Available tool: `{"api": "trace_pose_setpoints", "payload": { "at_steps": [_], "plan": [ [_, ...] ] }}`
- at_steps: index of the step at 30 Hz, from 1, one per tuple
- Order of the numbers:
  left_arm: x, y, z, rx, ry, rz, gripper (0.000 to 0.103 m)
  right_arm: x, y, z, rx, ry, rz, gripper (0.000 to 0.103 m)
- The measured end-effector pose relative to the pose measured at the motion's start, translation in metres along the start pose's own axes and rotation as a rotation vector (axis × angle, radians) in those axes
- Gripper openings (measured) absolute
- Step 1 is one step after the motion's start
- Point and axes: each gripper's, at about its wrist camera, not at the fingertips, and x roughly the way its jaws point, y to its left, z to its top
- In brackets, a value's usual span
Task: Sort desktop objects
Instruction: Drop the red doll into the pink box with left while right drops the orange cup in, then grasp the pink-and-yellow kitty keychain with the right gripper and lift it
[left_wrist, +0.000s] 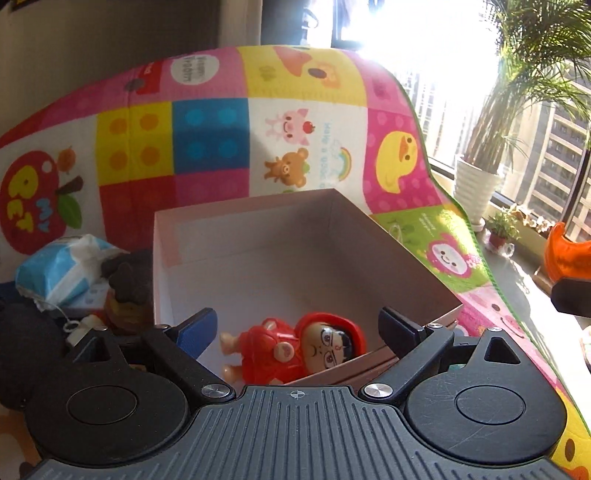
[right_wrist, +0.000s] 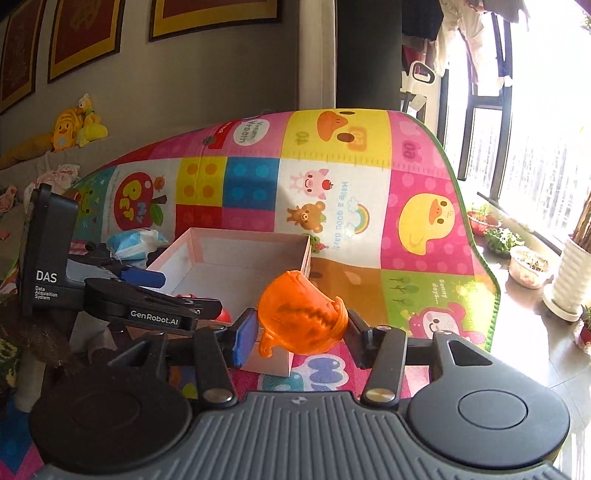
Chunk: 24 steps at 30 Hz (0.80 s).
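red-hooded doll (left_wrist: 295, 347) lies in the open box (left_wrist: 258, 236) | orange toy (right_wrist: 301, 317) clamped in right tool (right_wrist: 301, 328), just short of box's near corner | left tool (left_wrist: 299, 325) spread wide, empty, over box | tissue pack (left_wrist: 62, 269) and dark clutter left of box unsorted | judged: partway

Your left gripper (left_wrist: 297, 328): ribbed grey body, two round black discs, black linkage arms, silver screws, one blue finger pad, one black. Seen from right wrist view, its side reads "GenRobot.AI", black housing "DAS Data Acquisition System". Your right gripper (right_wrist: 301, 332): same grey ribbing, black discs, silver screws, blue pad (right_wrist: 244, 338).
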Motion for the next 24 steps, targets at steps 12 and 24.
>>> {"api": "trace_pose_setpoints", "payload": {
  "at_steps": [12,24],
  "plan": [
    [-0.088,0.034,-0.055,-0.05,-0.085,0.117,0.103,0.107,0.049,0.056,-0.073,0.059,0.057,0.05],
    [-0.1,0.118,-0.097,-0.227,-0.054,0.441,0.103,0.119,0.1,0.054,-0.225,0.039,0.041,0.052]
  ]
}}
